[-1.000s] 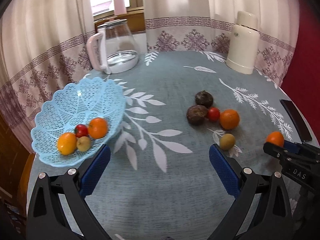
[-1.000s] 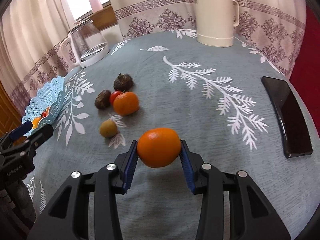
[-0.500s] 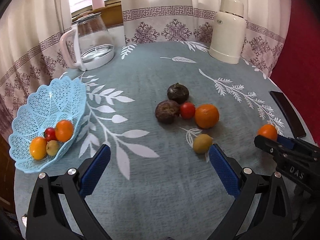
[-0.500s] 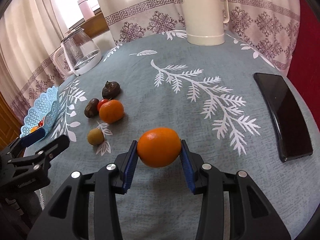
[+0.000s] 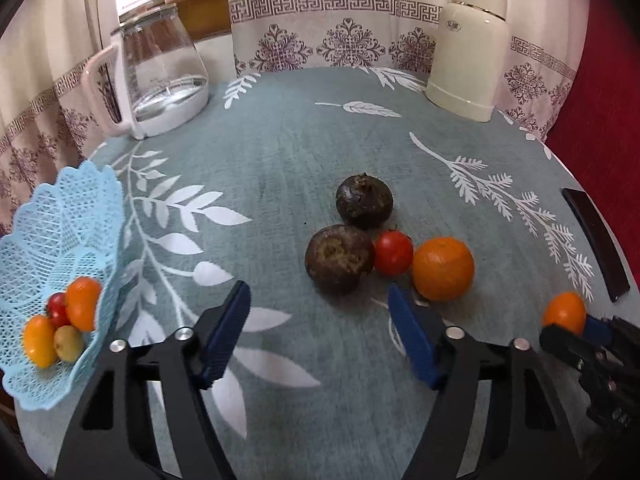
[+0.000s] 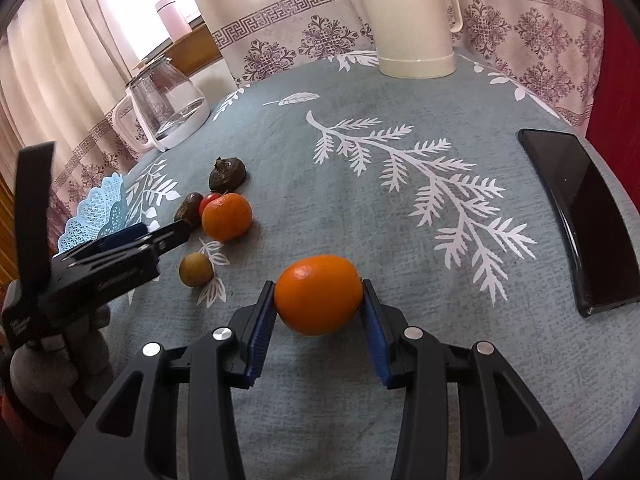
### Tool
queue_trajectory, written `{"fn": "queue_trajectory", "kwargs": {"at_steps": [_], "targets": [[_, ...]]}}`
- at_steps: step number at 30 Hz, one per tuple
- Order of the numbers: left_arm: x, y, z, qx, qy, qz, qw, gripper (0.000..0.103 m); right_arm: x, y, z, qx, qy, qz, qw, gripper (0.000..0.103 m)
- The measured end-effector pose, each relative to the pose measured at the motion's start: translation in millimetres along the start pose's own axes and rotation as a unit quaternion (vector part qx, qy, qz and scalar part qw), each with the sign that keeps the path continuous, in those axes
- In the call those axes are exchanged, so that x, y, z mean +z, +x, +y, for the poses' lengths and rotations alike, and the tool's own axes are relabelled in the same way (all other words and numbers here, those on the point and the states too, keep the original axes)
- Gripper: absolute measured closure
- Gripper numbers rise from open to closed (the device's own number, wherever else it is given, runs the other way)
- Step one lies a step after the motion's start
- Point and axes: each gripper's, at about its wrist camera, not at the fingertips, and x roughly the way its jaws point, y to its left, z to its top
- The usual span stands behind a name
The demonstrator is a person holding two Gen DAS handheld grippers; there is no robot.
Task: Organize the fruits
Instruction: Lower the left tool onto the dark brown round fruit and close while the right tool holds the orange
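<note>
A smooth, firm, light orange (image 6: 318, 294) is clenched across its middle by the right claw (image 6: 318, 312), while the left claw (image 5: 320, 332) is held released just short of 2 dark fruits (image 5: 340, 258).

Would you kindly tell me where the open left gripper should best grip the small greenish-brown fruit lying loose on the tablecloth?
Probably across the widest middle of the greenish-brown fruit, coming down from above. It is small, round and sits apart from the orange, so the left gripper has bare cloth on either side for its fingers.
</note>
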Motion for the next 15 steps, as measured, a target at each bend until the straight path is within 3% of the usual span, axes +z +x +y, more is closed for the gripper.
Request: {"fn": "queue_trajectory", "kwargs": {"at_steps": [6,12,15], "targets": [[7,12,-3,-0.016,0.007,0.006,0.9998,0.04,0,2,-1,0.006,0.004,0.002,1.0,0.061],[11,22,-2,-0.049,0.0,0.011,0.9987,0.06,-1,2,1,0.007,-0.001,0.002,1.0,0.061],[12,22,-2,-0.051,-0.001,0.007,0.9987,0.06,-2,2,0,0.009,0.0,0.002,1.0,0.061]]}}
